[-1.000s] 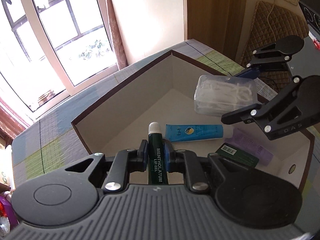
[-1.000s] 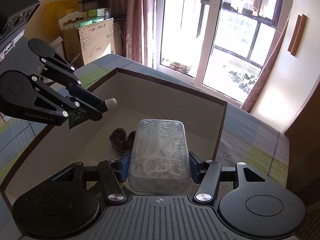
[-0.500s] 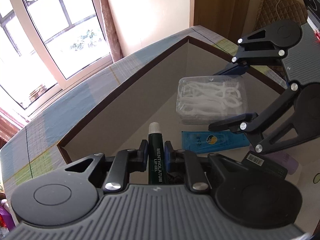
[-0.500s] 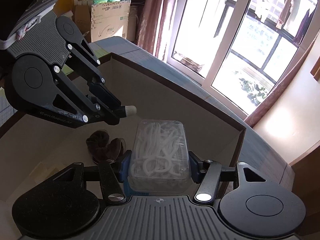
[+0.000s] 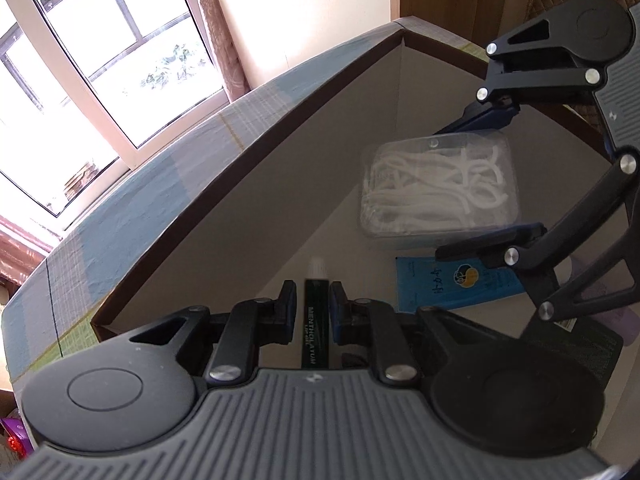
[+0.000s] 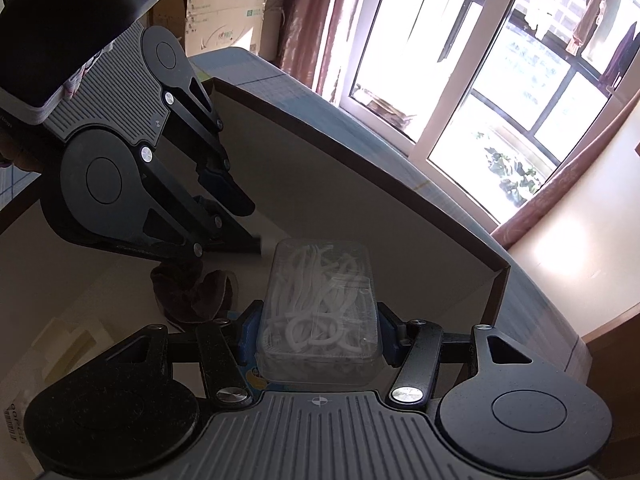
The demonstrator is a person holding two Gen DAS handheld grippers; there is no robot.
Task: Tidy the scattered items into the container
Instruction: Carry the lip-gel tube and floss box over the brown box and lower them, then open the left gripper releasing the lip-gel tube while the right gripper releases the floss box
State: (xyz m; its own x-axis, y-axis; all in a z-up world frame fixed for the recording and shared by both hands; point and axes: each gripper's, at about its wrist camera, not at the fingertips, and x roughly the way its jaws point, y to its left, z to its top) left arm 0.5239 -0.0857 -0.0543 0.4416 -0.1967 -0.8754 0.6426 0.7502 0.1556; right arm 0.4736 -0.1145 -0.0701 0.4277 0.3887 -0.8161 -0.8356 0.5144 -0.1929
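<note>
We hold both tools down inside the big box [image 5: 248,216] on the worktop [image 5: 132,200]. Our right gripper [image 6: 318,332] has its jaws pressed on the sides of the clear tub [image 6: 318,312] of white picks, low over the box floor. Our left gripper [image 5: 313,308] has its jaws pinching the green tube [image 5: 316,320], which points straight ahead along the jaws. Both things hang right over the floor, so letting go should drop them in. A blue tube [image 5: 452,284] already lies there.

A home room, judging by the large sliding window [image 6: 492,80] with pinkish curtains [image 6: 320,20], laundry hanging outside [image 6: 592,12], stacked cardboard boxes [image 6: 224,24], and a plaid tablecloth [image 5: 132,208] under the open box [image 5: 248,184].
</note>
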